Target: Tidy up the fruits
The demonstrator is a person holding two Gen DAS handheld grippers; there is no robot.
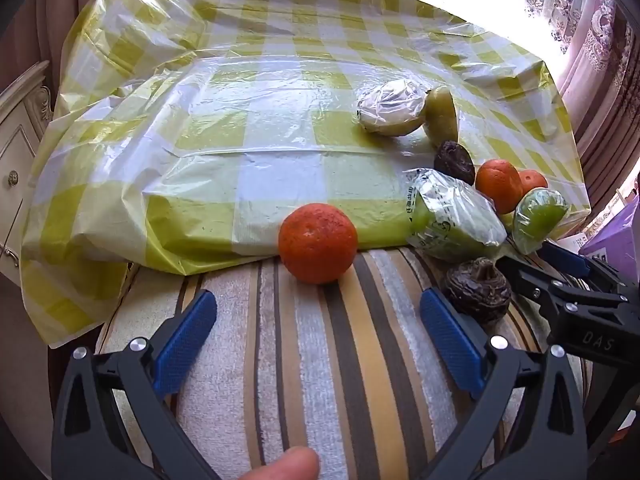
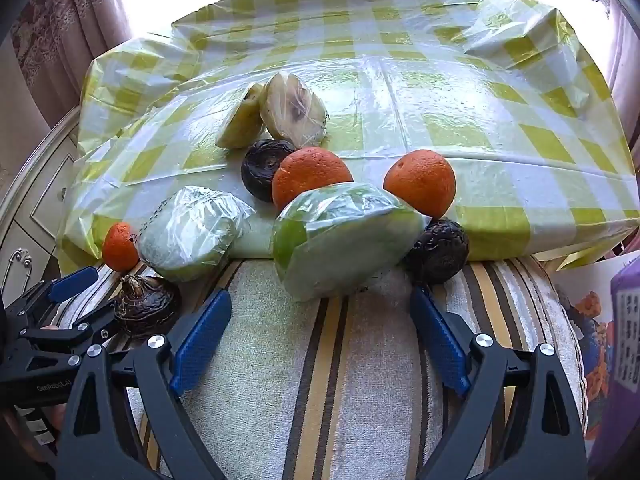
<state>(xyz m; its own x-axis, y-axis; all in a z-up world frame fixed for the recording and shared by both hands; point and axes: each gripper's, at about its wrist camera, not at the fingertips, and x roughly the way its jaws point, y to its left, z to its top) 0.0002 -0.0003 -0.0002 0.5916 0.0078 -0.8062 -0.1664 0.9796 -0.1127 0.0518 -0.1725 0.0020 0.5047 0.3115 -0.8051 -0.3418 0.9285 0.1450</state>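
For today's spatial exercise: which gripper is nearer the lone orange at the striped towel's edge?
Left. The left gripper opens straight toward the orange; the right gripper sits off to its side, facing a wrapped green fruit.

Striped towel (image 2: 360,360) under checked plastic sheet (image 2: 520,152)

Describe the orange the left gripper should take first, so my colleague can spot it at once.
Start at the near edge of the green-checked plastic sheet, where it meets the striped towel. The lone orange sits there, straight ahead of the open left gripper. Unlike the other two oranges, it stands apart from the fruit cluster, touching nothing wrapped.
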